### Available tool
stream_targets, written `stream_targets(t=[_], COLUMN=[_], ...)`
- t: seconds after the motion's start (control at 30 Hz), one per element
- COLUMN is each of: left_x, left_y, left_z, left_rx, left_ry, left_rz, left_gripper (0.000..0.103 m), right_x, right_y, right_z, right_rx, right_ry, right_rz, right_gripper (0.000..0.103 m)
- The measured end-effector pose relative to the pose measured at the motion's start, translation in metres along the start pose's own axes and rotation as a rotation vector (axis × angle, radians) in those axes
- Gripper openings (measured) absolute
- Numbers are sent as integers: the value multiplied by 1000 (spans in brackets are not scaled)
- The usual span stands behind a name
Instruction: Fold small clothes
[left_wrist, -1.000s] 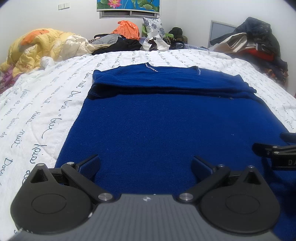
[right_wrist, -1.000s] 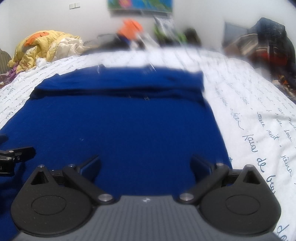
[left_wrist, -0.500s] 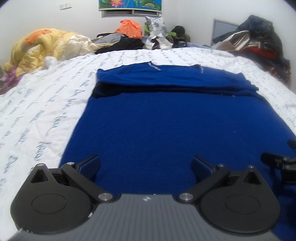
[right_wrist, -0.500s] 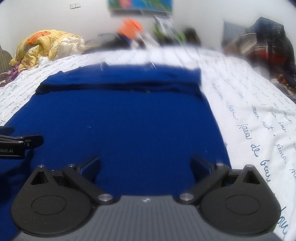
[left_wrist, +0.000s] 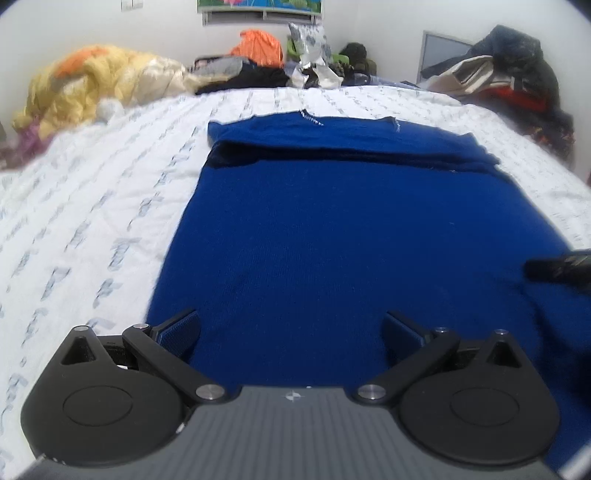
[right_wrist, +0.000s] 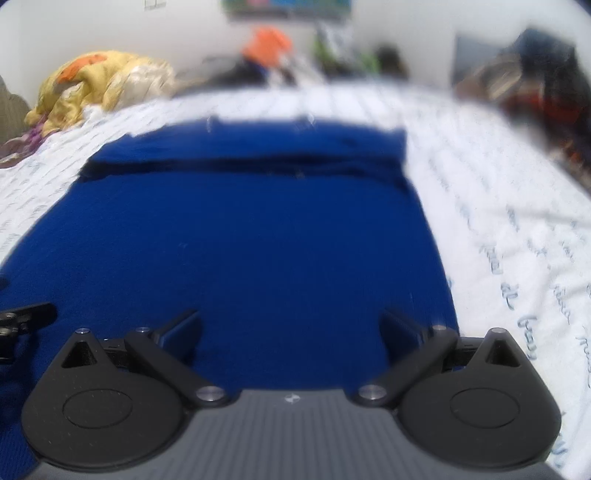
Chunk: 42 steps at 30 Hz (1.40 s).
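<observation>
A dark blue knit garment (left_wrist: 332, 229) lies flat on the white bedspread (left_wrist: 92, 206), its far end folded over into a thicker band by the neckline. My left gripper (left_wrist: 291, 328) is open and empty over the garment's near left part. My right gripper (right_wrist: 291, 326) is open and empty over the near right part of the garment (right_wrist: 240, 240). The right gripper's tip shows at the right edge of the left wrist view (left_wrist: 557, 269). The left gripper's tip shows at the left edge of the right wrist view (right_wrist: 26, 317).
A yellow quilt (left_wrist: 96, 81) is heaped at the bed's far left. Loose clothes and an orange bag (left_wrist: 258, 42) lie along the far wall. A dark pile of clothes (left_wrist: 509, 74) sits at the far right. The bedspread (right_wrist: 517, 240) runs on to the garment's right.
Both grippers have moved a little toward the garment's near edge and stayed open. In the left wrist view the right gripper's tip has slid up and to the right. The garment has not moved.
</observation>
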<state>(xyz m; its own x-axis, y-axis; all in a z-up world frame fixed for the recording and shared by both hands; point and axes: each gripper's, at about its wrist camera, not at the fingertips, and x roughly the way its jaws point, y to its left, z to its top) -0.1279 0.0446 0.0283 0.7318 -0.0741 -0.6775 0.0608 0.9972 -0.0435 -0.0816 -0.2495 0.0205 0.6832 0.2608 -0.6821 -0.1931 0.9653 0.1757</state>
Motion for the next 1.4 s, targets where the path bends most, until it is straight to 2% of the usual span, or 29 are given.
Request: stream_targets(t=[0.1, 0.13, 0.2, 0.27, 0.33, 0.43, 0.53, 0.63, 0.73, 0.8, 0.87, 0.9, 0.93, 0.97, 1.0, 1.03, 1.07, 1.13, 1.2, 1.27, 1.33, 1.4], left_x=[-26, -30, -33, -36, -36, -30, -29, -26, -24, -25, -27, -27, -27, -27, -26, -26, -25, -26, -29, -29, -28, -24], left_y=[41, 55, 82, 101, 113, 126, 130, 128, 127, 127, 128, 129, 131, 134, 135, 137, 138, 137, 131, 130, 128, 128], left_z=[-8, -11, -19, -27, -29, -34, -37, -40, -46, -50, -55, -57, -58, -59, -61, -62, -63, -60, -49, -32, -4, 34], left_rx=[-163, -224, -348, -437, -505, -604, -632, -647, -656, -664, -674, -678, -680, -682, -683, -681, -674, -656, -592, -558, -521, -481], left_ry=[6, 22, 72, 88, 120, 204, 228, 272, 325, 340, 353, 367, 380, 392, 407, 419, 431, 433, 427, 397, 335, 239], left_rz=[-130, -160, -208, -277, -363, -530, -574, -615, -665, -675, -654, -641, -626, -608, -595, -581, -567, -558, -532, -550, -579, -607], left_gripper=[103, 103, 103, 103, 103, 103, 102, 100, 96, 88, 67, 61, 47, 32, 25, 10, 4, 4, 4, 4, 4, 4], right_x=[-33, -39, -44, -50, -54, -58, -60, -51, -47, -50, -51, -53, -53, -52, -51, -48, -46, -49, -55, -55, -53, -46], right_y=[-48, -65, -97, -118, -129, -135, -140, -141, -127, -125, -128, -127, -127, -128, -128, -128, -129, -130, -129, -130, -130, -136], right_z=[0, -3, -12, -19, -23, -28, -36, -51, -63, -64, -65, -66, -66, -68, -69, -73, -77, -80, -76, -68, -47, -19], right_rx=[183, 245, 354, 426, 483, 523, 568, 672, 656, 658, 687, 682, 672, 669, 668, 666, 672, 677, 646, 636, 612, 602], right_ry=[42, 77, 155, 182, 219, 280, 309, 383, 437, 423, 405, 406, 411, 425, 443, 470, 482, 469, 444, 409, 356, 278], right_rz=[225, 259, 259, 303, 340, 383, 449, 601, 689, 690, 688, 676, 659, 639, 611, 581, 572, 585, 580, 612, 638, 670], right_gripper=[103, 103, 103, 103, 103, 103, 103, 103, 103, 103, 101, 97, 83, 57, 42, 14, 5, 5, 5, 5, 5, 5])
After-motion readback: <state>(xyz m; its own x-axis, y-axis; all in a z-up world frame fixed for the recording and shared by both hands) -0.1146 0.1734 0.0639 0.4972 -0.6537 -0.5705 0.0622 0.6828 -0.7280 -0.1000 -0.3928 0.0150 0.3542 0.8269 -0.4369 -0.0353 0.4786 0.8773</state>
